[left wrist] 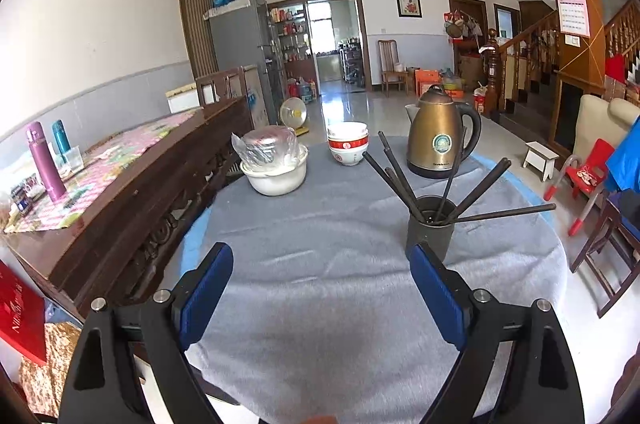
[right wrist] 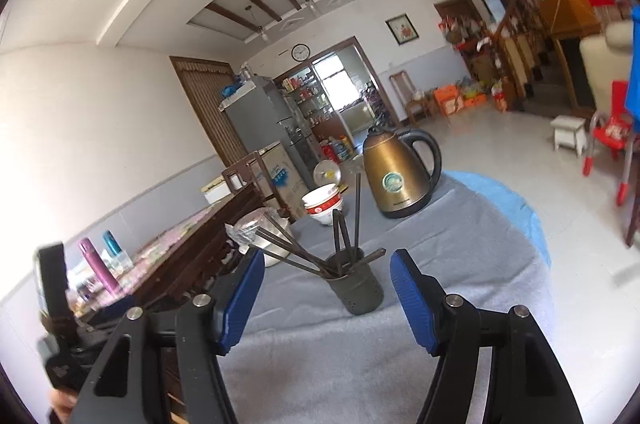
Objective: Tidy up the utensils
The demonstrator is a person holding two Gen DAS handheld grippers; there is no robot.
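A dark grey utensil holder (left wrist: 430,226) stands on the grey tablecloth (left wrist: 320,264), with several dark chopsticks (left wrist: 480,184) fanned out of it. My left gripper (left wrist: 322,256) is open and empty, low over the cloth; the holder is just beyond its right fingertip. In the right wrist view the holder (right wrist: 356,288) with the chopsticks (right wrist: 344,236) stands between and just beyond the fingertips of my right gripper (right wrist: 326,264), which is open and empty. Part of the left gripper shows at the left edge of that view (right wrist: 56,288).
A gold electric kettle (left wrist: 438,136) stands behind the holder. Stacked red-and-white bowls (left wrist: 347,144) and a white bowl with a plastic-wrapped dish (left wrist: 274,164) stand at the table's far side. A dark wooden sideboard (left wrist: 132,184) runs along the left. Chairs (left wrist: 600,244) stand at the right.
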